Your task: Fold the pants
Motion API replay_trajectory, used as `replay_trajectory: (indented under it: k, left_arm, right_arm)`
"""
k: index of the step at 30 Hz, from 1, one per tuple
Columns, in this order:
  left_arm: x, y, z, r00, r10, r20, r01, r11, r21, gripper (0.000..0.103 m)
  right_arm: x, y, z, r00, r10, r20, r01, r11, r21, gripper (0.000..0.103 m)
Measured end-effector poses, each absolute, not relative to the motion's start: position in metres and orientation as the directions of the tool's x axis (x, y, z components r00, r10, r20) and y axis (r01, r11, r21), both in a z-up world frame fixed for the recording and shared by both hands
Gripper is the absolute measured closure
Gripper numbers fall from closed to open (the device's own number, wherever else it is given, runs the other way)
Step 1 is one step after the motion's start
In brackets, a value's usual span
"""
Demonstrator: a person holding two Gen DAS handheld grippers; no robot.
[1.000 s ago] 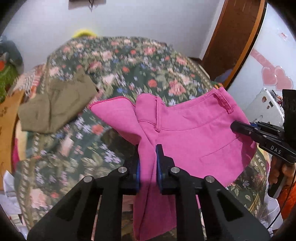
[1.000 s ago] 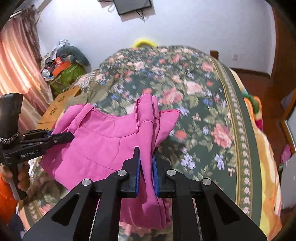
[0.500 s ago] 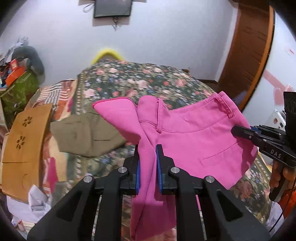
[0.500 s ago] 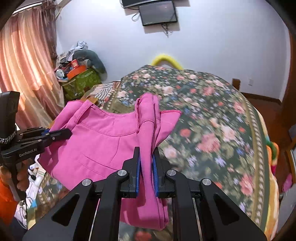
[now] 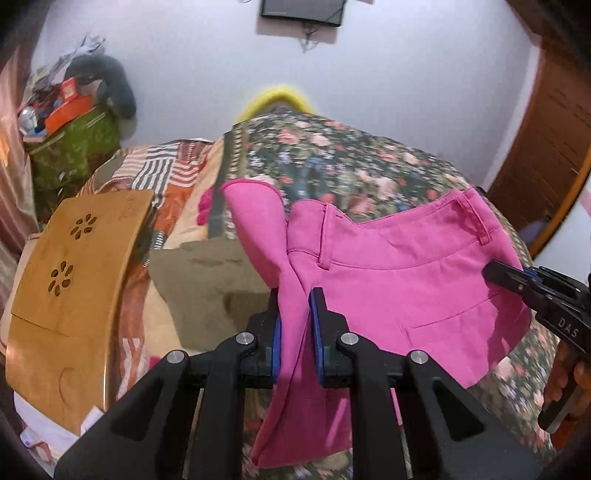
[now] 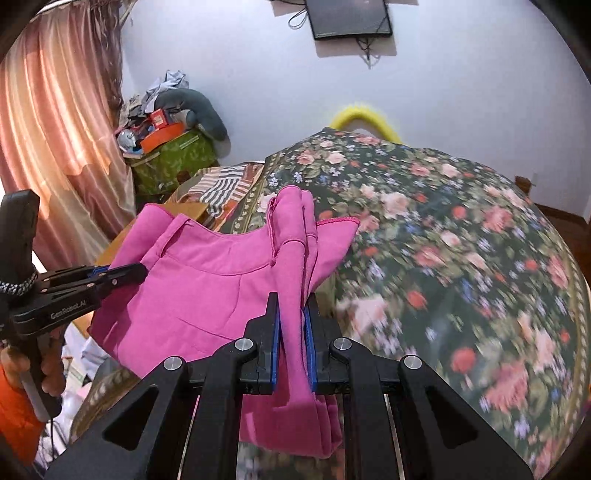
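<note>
The pink pants (image 5: 399, 280) hang in the air above the bed (image 6: 461, 236), held at two places along the waist and stretched between the two tongs. The left tongs (image 5: 297, 317) are clamped on a bunched fold of the fabric, which rises past the blue pads and also droops below them. The right tongs (image 6: 291, 321) likewise grip a gathered fold, with the cloth hanging down under the fingers. In the left wrist view the right tongs appear at the far right, pinching the waistband edge. An olive garment (image 5: 207, 284) lies on the bed beneath the pants, beside a wooden board (image 5: 77, 258). A dark screen (image 6: 351, 18) hangs on the white wall beyond.
</note>
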State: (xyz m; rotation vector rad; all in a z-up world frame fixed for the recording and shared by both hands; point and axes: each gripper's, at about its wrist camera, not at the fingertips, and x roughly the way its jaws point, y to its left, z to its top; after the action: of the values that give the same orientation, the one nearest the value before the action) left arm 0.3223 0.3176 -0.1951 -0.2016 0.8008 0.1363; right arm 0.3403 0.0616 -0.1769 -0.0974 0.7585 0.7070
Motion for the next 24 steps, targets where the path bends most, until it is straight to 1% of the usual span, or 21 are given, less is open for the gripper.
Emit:
replay_trajectory:
  k: [9, 16, 18, 20, 22, 23, 24]
  left_arm:
    - [0.376, 0.359, -0.247, 0.637, 0.141, -0.758, -0.263, 0.964, -0.041, 0.088]
    - [0.406, 0.375, -0.305, 0.55, 0.161, -0.819, -0.275, 0.961, 0.004, 0.088]
    - [0.408, 0.375, -0.315, 0.531, 0.19, -0.826, -0.293, 0.955, 0.032, 0.088]
    - [0.409, 0.377, -0.32, 0.522, 0.181, -0.833, -0.289, 0.957, 0.026, 0.088]
    - [0.407, 0.379, -0.321, 0.525, 0.175, -0.833, -0.295, 0.955, 0.015, 0.088]
    - [0.405, 0.379, -0.32, 0.525, 0.173, -0.833, -0.297, 0.955, 0.011, 0.088]
    - [0.403, 0.379, -0.32, 0.522, 0.175, -0.835, -0.298, 0.955, 0.013, 0.087]
  right_arm:
    - [0.39, 0.115, -0.21, 0.475, 0.538, -0.697, -0.626, 0.763, 0.162, 0.093]
    - [0.414, 0.132, -0.252, 0.417, 0.494, -0.763, -0.606, 0.777, 0.171, 0.093]
    - [0.413, 0.132, -0.26, 0.406, 0.48, -0.778, -0.605, 0.779, 0.165, 0.093]
    - [0.414, 0.129, -0.262, 0.404, 0.469, -0.785, -0.603, 0.782, 0.157, 0.092]
    - [0.411, 0.126, -0.26, 0.407, 0.459, -0.79, -0.601, 0.786, 0.148, 0.091]
    - [0.411, 0.126, -0.261, 0.413, 0.45, -0.792, -0.6, 0.788, 0.134, 0.089]
    - [0.41, 0.124, -0.259, 0.42, 0.438, -0.795, -0.6, 0.791, 0.119, 0.085]
